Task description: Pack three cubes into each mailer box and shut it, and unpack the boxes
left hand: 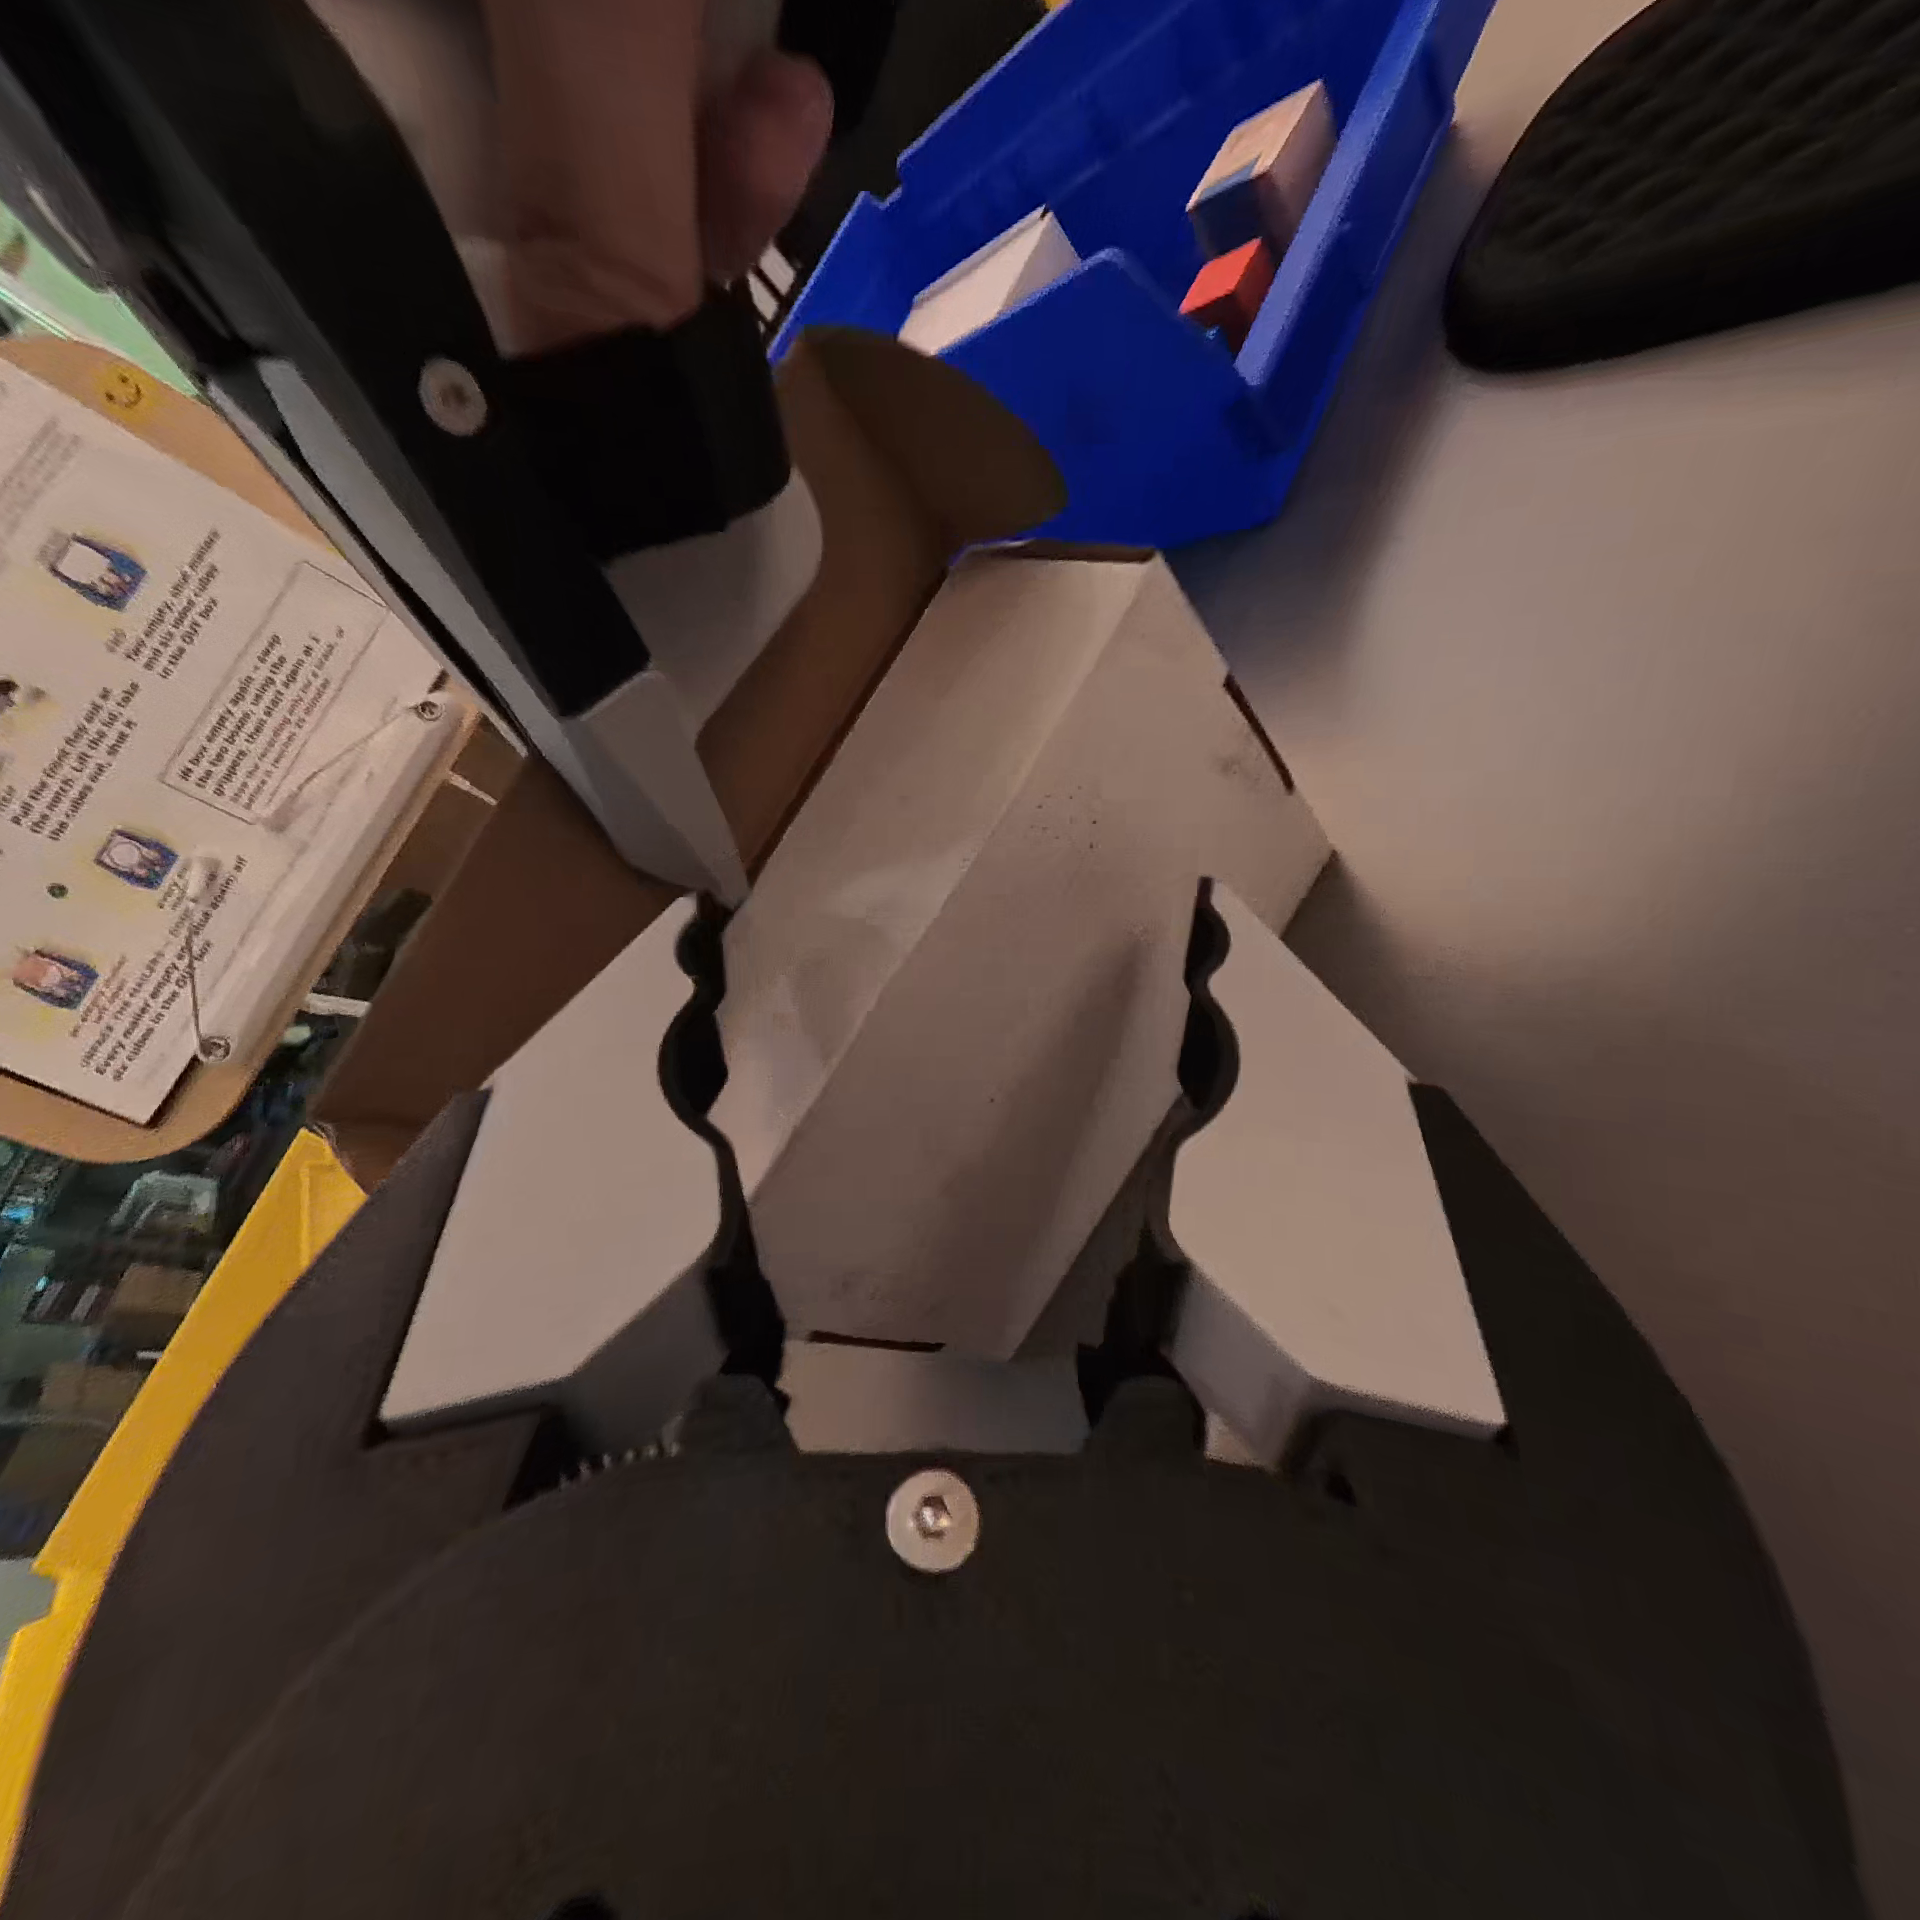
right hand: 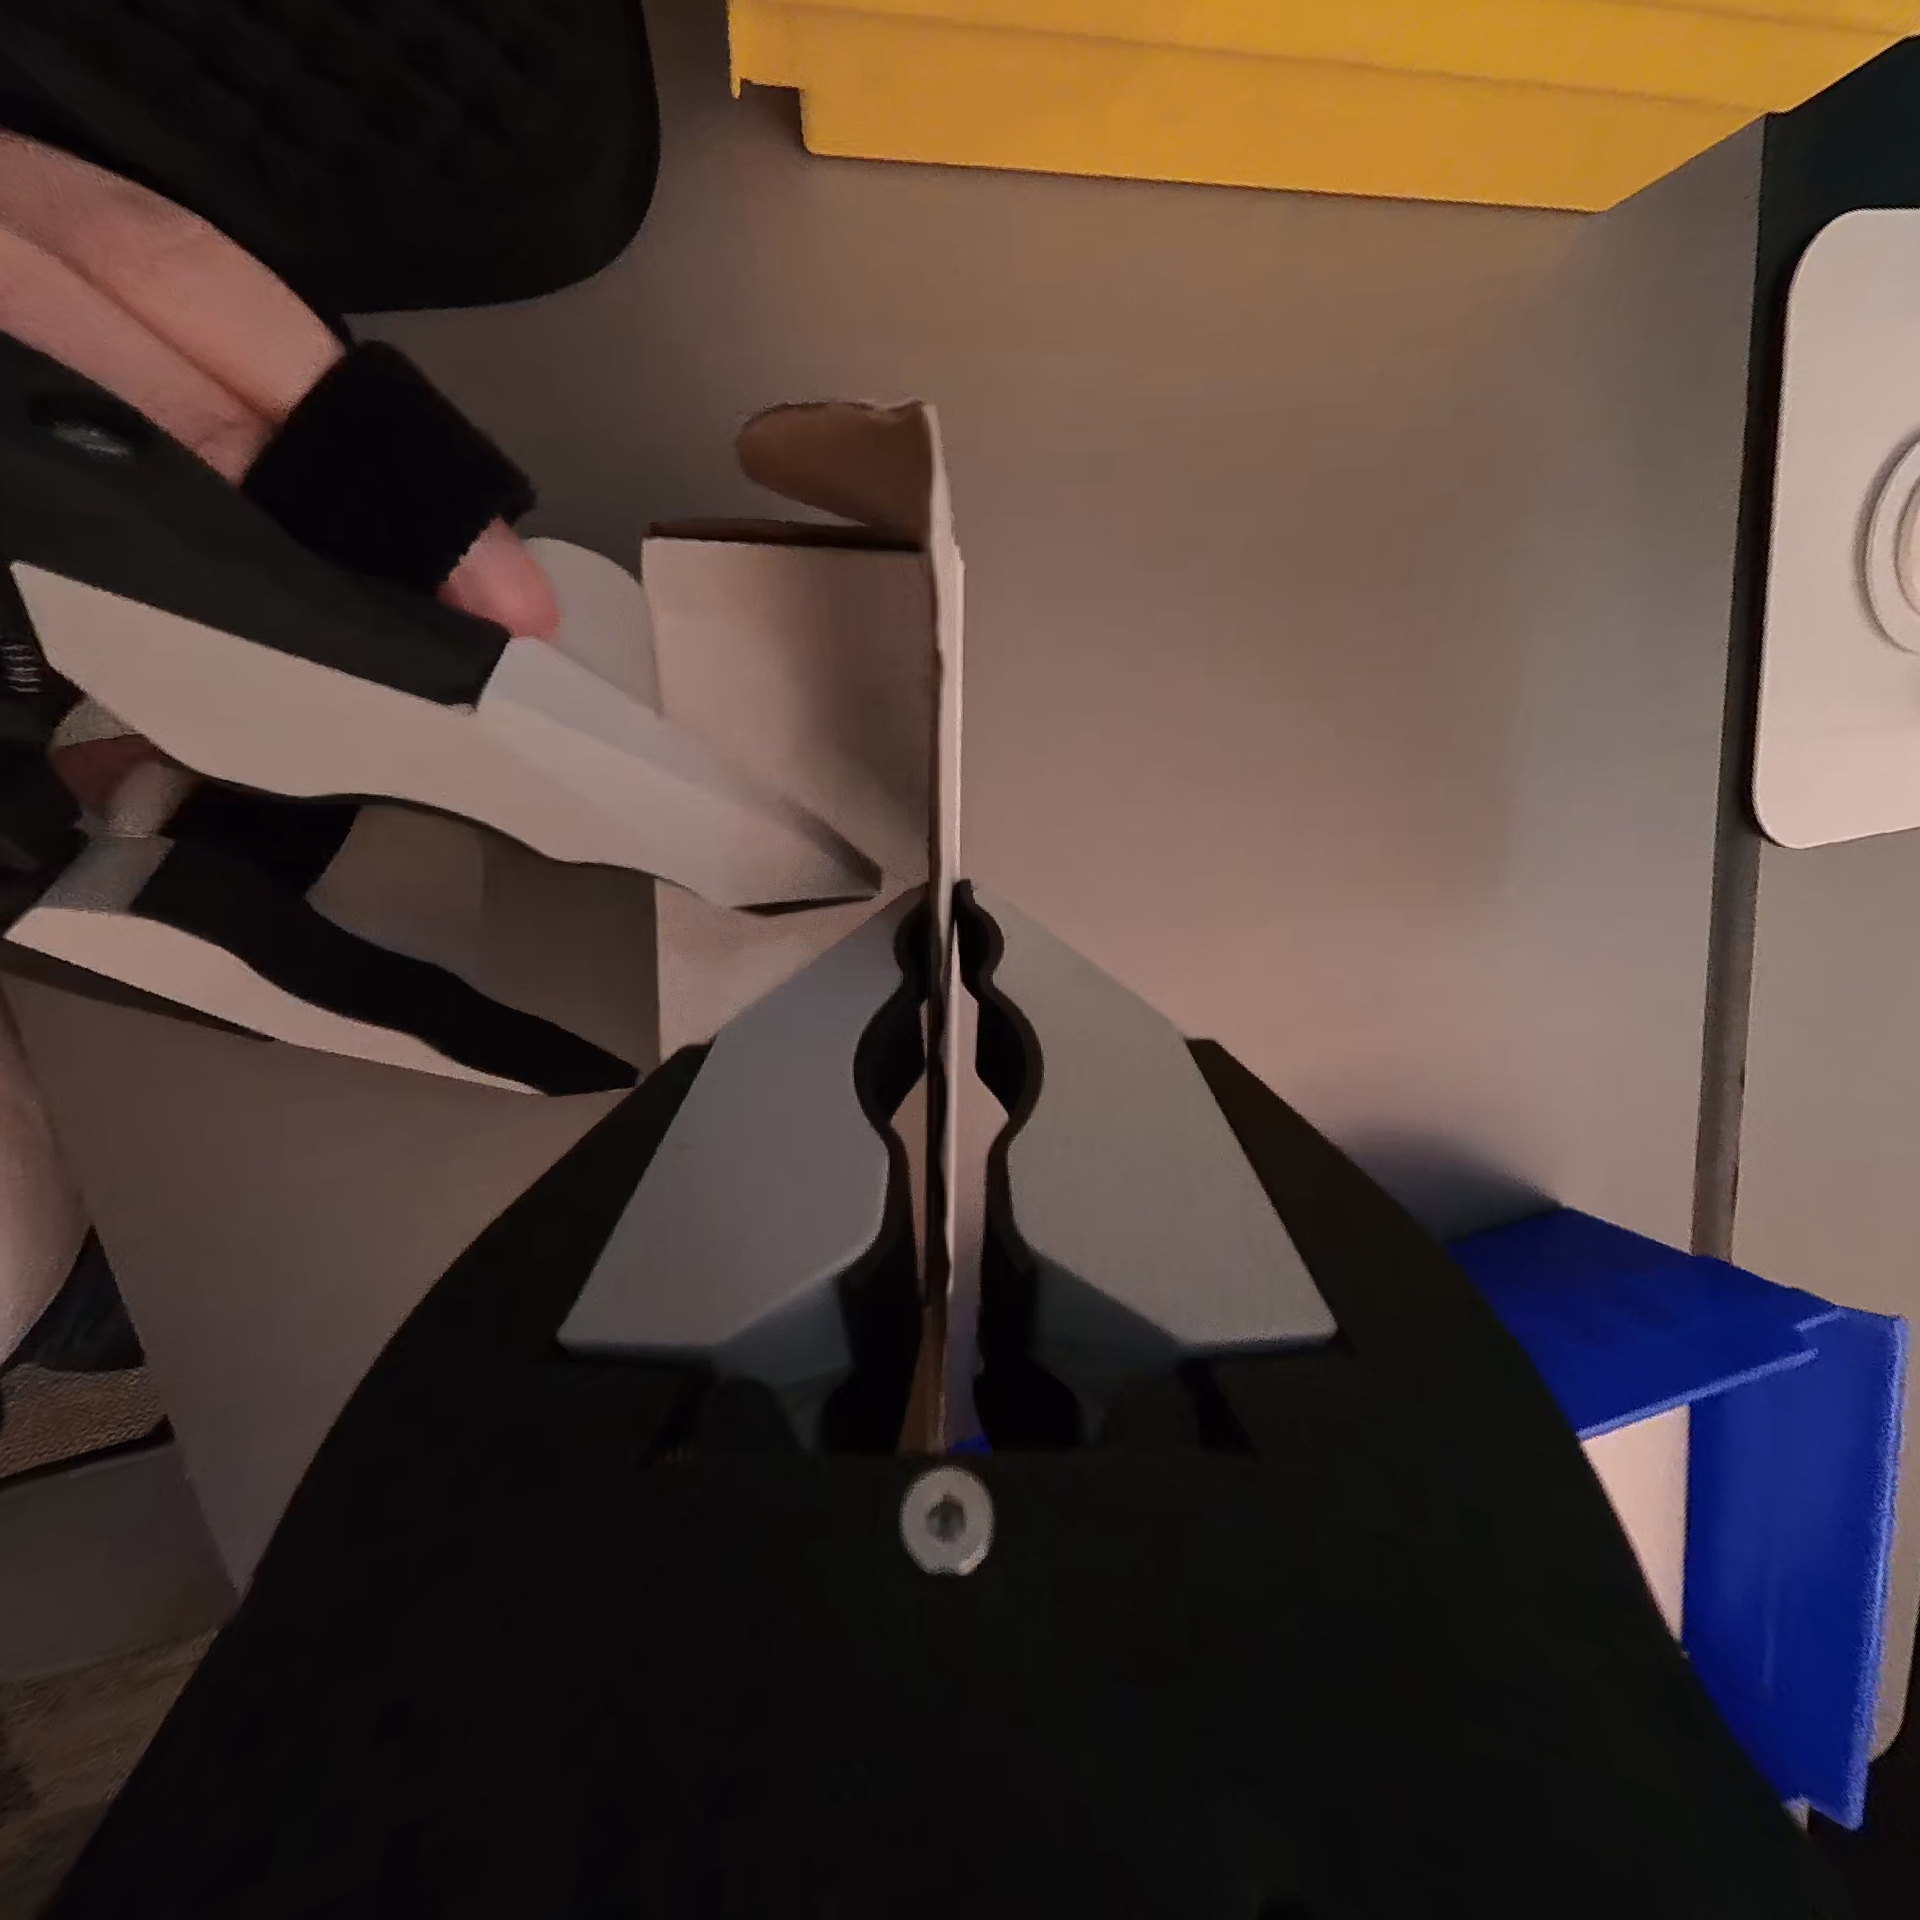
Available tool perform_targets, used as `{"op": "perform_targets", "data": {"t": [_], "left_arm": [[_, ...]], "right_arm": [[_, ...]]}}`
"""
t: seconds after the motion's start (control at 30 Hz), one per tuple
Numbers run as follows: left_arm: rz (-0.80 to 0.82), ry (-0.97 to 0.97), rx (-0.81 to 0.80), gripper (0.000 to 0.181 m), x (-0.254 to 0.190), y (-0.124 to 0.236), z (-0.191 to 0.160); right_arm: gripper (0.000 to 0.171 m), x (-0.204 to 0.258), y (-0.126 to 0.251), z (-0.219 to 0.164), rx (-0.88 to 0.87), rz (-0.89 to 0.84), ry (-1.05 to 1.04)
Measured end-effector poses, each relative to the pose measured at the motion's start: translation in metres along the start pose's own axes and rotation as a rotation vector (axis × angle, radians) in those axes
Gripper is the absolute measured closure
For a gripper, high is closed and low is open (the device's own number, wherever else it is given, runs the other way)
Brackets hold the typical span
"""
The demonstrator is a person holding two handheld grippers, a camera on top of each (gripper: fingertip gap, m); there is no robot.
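Observation:
A white mailer box (left hand: 997, 748) with a brown inside sits between the fingers of my left gripper (left hand: 956, 904), which press on its two sides. Its lid flap (left hand: 894, 468) stands up. My right gripper (right hand: 948, 894) is shut on the thin edge of that lid (right hand: 940, 675); in the left wrist view it reaches in from the upper left (left hand: 717, 852). The right wrist view shows the box body (right hand: 779, 665) and my left gripper (right hand: 743, 977) at the left. The box's inside is hidden. A blue-and-pink cube (left hand: 1268, 166), a red cube (left hand: 1231, 281) and a white cube (left hand: 997, 270) lie in a blue bin (left hand: 1122, 416).
The blue bin stands just behind the box and shows at the lower right in the right wrist view (right hand: 1766, 1455). A yellow bin (right hand: 1195, 94) stands at the far table edge. An instruction sheet on cardboard (left hand: 156, 727) stands left. A black textured pad (left hand: 1714, 177) lies on the grey table. From either gripper's tips it is about 30 centimetres to the red cube (left hand: 1231, 281).

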State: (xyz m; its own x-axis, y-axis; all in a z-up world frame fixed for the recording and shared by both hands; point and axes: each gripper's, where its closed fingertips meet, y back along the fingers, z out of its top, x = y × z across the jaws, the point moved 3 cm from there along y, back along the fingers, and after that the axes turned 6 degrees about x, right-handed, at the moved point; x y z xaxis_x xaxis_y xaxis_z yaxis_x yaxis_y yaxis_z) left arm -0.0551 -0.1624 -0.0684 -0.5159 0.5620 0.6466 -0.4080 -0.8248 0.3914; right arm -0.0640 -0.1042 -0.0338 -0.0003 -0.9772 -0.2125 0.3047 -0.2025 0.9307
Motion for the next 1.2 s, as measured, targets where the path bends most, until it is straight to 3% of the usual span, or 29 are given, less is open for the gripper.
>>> {"op": "perform_targets", "data": {"t": [0.03,0.27,0.57,0.87,1.03,1.2], "left_arm": [[-0.007,0.000,0.015,0.103,-0.003,-0.001,-0.002],[0.093,-0.133,0.100,0.096,-0.014,-0.004,-0.007],[0.261,-0.290,0.164,0.110,-0.020,0.006,-0.008],[0.234,-0.168,0.131,0.110,-0.037,0.026,-0.003],[0.213,-0.148,0.089,0.124,-0.050,0.029,0.001],[0.148,-0.112,0.135,0.125,-0.067,0.022,-0.015]], "right_arm": [[0.170,0.001,0.000,-0.002,0.005,-0.008,0.002],[0.170,0.005,0.003,-0.002,-0.002,-0.037,0.027],[0.170,-0.004,0.011,-0.002,0.041,-0.130,0.058],[0.170,-0.007,0.021,0.003,0.052,-0.192,0.086],[0.170,-0.018,0.025,0.012,0.056,-0.263,0.100],[0.169,-0.024,0.034,0.016,0.061,-0.333,0.114]]}}
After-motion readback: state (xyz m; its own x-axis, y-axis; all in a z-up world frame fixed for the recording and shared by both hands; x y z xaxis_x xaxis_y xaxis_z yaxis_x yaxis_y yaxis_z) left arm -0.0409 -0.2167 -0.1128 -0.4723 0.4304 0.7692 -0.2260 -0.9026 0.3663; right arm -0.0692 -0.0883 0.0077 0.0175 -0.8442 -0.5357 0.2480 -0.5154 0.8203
